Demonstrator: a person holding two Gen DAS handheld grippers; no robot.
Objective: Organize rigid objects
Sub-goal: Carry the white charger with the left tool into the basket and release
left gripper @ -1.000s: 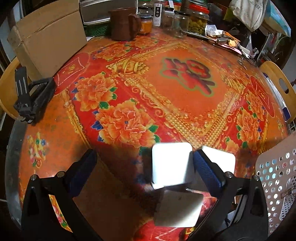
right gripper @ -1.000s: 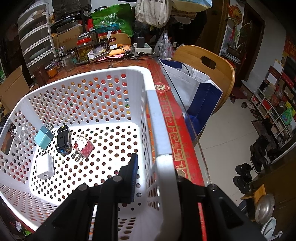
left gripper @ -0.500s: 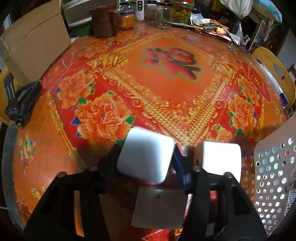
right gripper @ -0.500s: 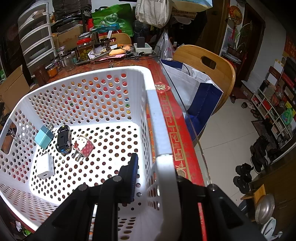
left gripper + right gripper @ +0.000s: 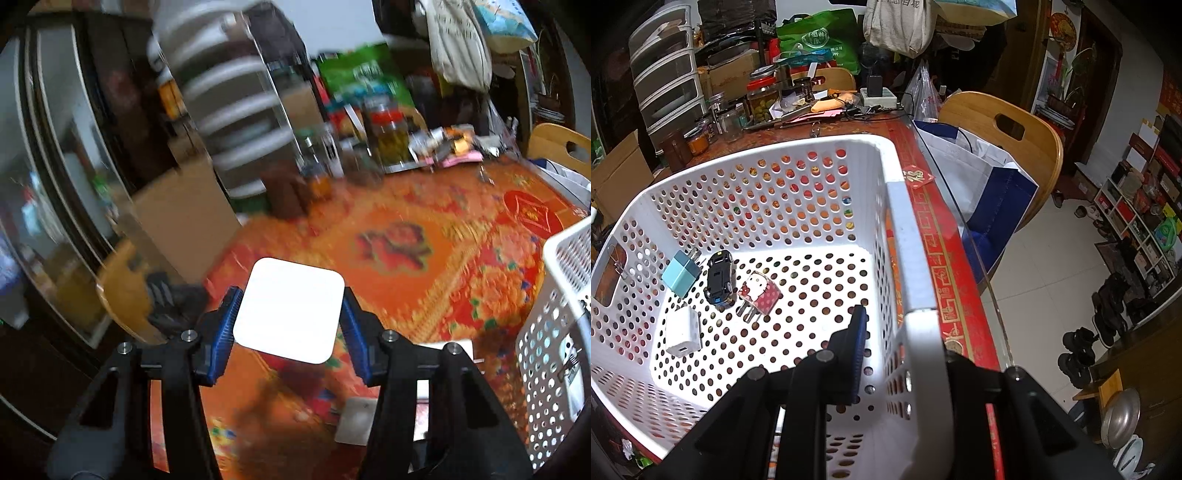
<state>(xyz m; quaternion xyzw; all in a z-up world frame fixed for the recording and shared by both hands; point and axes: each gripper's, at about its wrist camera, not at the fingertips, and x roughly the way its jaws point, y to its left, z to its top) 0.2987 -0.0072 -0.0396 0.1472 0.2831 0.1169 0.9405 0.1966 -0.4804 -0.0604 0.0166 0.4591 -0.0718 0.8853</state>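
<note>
My left gripper (image 5: 290, 297) is shut on a white square charger block (image 5: 290, 310), held in the air above the red flowered table (image 5: 399, 280). A second white block (image 5: 448, 347) lies on the table, partly hidden behind the right finger. The white perforated basket (image 5: 561, 258) stands at the right edge. In the right wrist view my right gripper (image 5: 905, 332) is shut on the basket's right wall (image 5: 908, 236). Inside the basket lie a light blue charger (image 5: 681, 273), a black toy car (image 5: 720, 277), a pink cartoon plug (image 5: 759, 293) and a white charger (image 5: 683, 332).
A cardboard box (image 5: 177, 218), a brown jug (image 5: 284, 195) and several jars (image 5: 388, 140) crowd the table's far side. A black object (image 5: 170, 302) rests on a wooden chair at the left. Another wooden chair (image 5: 1001, 136) with a white-and-blue bag (image 5: 979, 173) stands beyond the table's right edge.
The left gripper closed on the white block and lifted it off the table, tipping upward and swinging so the room's back comes into view. The right gripper and basket stayed put.
</note>
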